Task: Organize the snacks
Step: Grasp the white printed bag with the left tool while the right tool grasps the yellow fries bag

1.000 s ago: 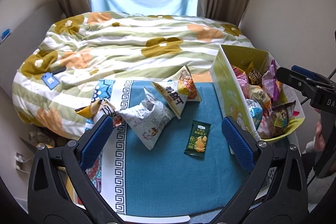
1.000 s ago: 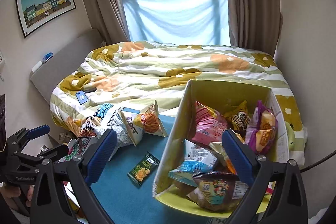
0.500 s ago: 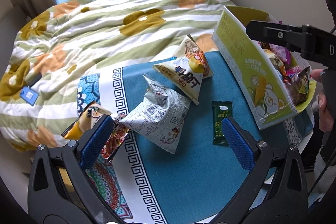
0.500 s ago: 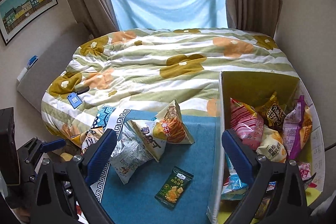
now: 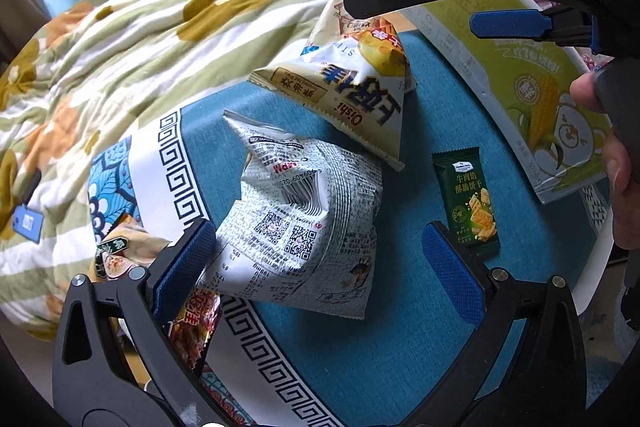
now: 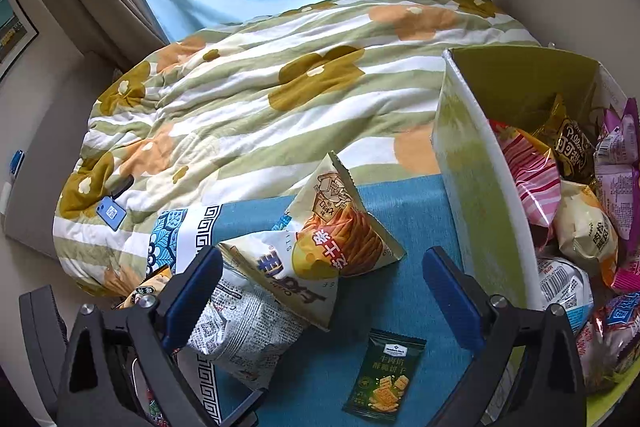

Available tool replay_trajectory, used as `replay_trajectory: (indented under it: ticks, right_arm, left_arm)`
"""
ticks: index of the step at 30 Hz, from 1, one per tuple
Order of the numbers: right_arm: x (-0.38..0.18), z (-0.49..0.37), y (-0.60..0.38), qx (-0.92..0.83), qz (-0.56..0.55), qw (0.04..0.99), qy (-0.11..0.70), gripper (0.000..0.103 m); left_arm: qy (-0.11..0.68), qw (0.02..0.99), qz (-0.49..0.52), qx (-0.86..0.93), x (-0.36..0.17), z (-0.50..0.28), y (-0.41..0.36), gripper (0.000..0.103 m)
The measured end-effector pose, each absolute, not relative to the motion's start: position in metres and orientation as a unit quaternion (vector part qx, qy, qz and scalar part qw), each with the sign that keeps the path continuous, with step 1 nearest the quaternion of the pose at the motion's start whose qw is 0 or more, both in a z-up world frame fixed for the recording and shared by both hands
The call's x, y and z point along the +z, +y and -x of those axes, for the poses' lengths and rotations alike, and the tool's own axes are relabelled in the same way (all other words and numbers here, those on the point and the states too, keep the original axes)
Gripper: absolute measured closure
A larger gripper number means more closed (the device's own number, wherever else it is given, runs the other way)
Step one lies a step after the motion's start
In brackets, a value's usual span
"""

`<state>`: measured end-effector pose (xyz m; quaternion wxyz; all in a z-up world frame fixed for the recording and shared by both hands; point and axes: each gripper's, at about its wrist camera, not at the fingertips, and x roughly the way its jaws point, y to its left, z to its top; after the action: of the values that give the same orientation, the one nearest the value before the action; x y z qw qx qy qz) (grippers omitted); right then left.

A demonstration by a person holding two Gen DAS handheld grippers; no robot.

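Left gripper (image 5: 316, 263) lower than before, spread, straddling white bag (image 5: 304, 223); right gripper (image 6: 320, 291) shifted left off box (image 6: 484, 187), spread, empty, over cloth (image 6: 416, 211)

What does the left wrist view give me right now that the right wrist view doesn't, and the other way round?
Only the left wrist view shows the right gripper from outside, the hand on it, and the box's printed outer wall.

Only the right wrist view shows the snack bags inside the box, such as the pink striped bag.

Both show the white printed bag, the Oishi bag and the dark green packet on the blue cloth.
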<state>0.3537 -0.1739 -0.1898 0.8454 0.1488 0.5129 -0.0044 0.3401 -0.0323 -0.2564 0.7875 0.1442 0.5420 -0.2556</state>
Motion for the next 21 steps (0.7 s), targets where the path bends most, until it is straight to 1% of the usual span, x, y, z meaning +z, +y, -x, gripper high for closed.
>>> replay_trajectory:
  ticks: [4, 6, 8, 12, 14, 21]
  right_arm:
    - [-0.211, -0.361, -0.172, -0.011, -0.171, 0.830, 0.531, 0.003]
    - [-0.221, -0.363, -0.172, -0.012, -0.190, 0.821, 0.538, 0.003]
    - [-0.229, -0.365, -0.173, -0.014, -0.208, 0.812, 0.546, 0.003]
    - [-0.237, -0.369, -0.185, -0.015, -0.265, 0.796, 0.544, 0.003]
    - [-0.240, -0.372, -0.190, -0.019, -0.287, 0.789, 0.543, 0.003]
    - [-0.259, -0.379, -0.199, -0.029, -0.345, 0.758, 0.553, 0.003]
  left_arm:
    - [0.552, 0.783, -0.144, -0.249, -0.269, -0.347, -0.034, 0.002]
    - [0.560, 0.779, -0.139, -0.247, -0.275, -0.351, -0.034, 0.007]
    - [0.568, 0.774, -0.141, -0.242, -0.281, -0.354, -0.034, 0.019]
    - [0.579, 0.769, -0.123, -0.241, -0.287, -0.359, -0.030, 0.025]
    - [0.578, 0.770, -0.122, -0.241, -0.286, -0.362, -0.029, 0.030]
    - [0.580, 0.774, -0.104, -0.230, -0.285, -0.373, -0.020, 0.033]
